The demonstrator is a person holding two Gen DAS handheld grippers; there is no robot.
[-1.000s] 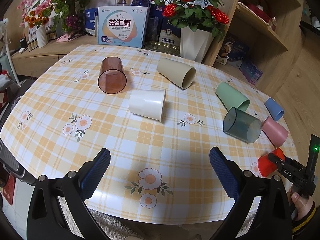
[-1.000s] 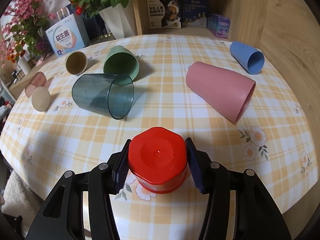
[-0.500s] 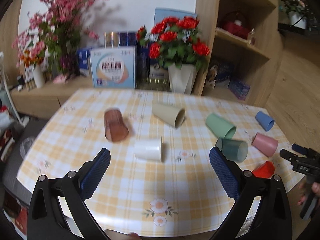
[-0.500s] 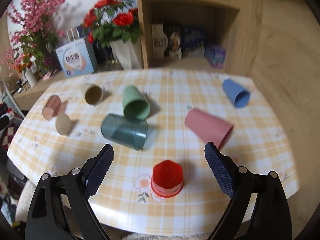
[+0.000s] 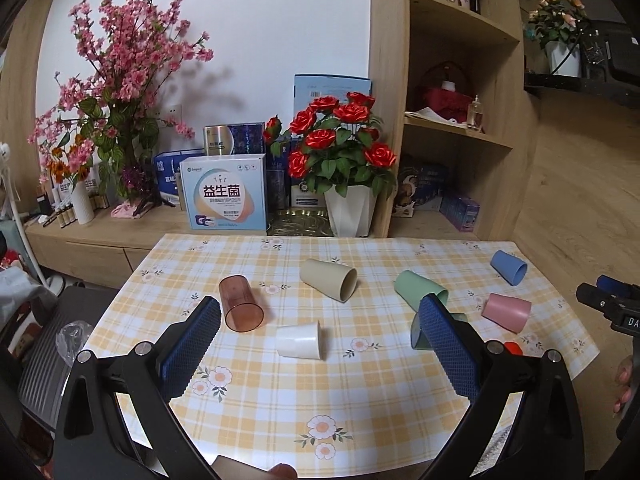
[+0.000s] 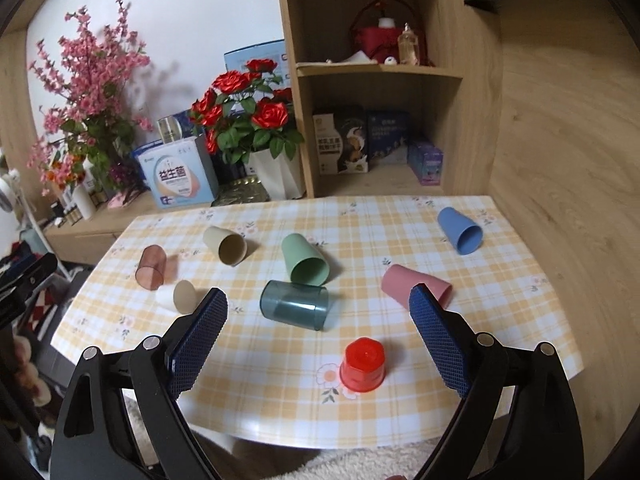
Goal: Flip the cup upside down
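A red cup stands upside down near the front edge of the checked table; only a sliver of it shows in the left wrist view. My right gripper is open and empty, held back above the table's front edge, apart from the red cup. My left gripper is open and empty, raised over the front of the table.
Several cups lie on their sides: brown, beige, white, green, dark teal, pink, blue. A rose pot, a box and shelves stand behind.
My right gripper has opened, let go of the red cup, and pulled back and up. My left gripper has also risen and drawn back from the table.
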